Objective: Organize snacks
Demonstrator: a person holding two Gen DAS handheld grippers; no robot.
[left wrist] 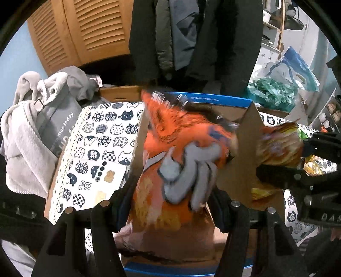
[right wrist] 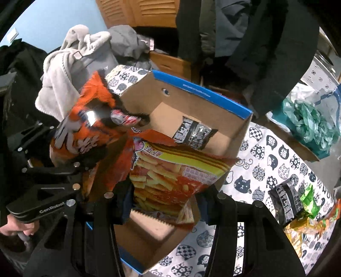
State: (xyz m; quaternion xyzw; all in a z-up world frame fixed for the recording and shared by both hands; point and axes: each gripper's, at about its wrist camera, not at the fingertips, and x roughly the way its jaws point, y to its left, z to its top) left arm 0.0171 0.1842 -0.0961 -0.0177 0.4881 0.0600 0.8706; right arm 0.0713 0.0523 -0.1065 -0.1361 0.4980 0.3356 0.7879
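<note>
Cat-print cloth [right wrist: 275,162] under blue-rimmed box [right wrist: 204,91]. L gripper [left wrist: 170,204] pinches orange bag [left wrist: 177,153] over box; R gripper [right wrist: 162,204], arm marked "Gen Robot", jaws spread around fries bag [right wrist: 170,174]. 2 black packets: [right wrist: 195,133] in box, [right wrist: 285,198] on cloth.

A lived-in home, likely a bedroom or entry corner; dark coats [left wrist: 191,36] hang in a row beside louvred wooden doors [left wrist: 85,32]; a heap of grey clothes and towels [left wrist: 36,127] slumps at one side; the desk wears a cat-print cloth [right wrist: 277,162]; crumpled plastic bags [left wrist: 275,93] and a cluttered shelf rack [left wrist: 275,25] fill the far corner; pale blue walls [right wrist: 64,19] behind.
</note>
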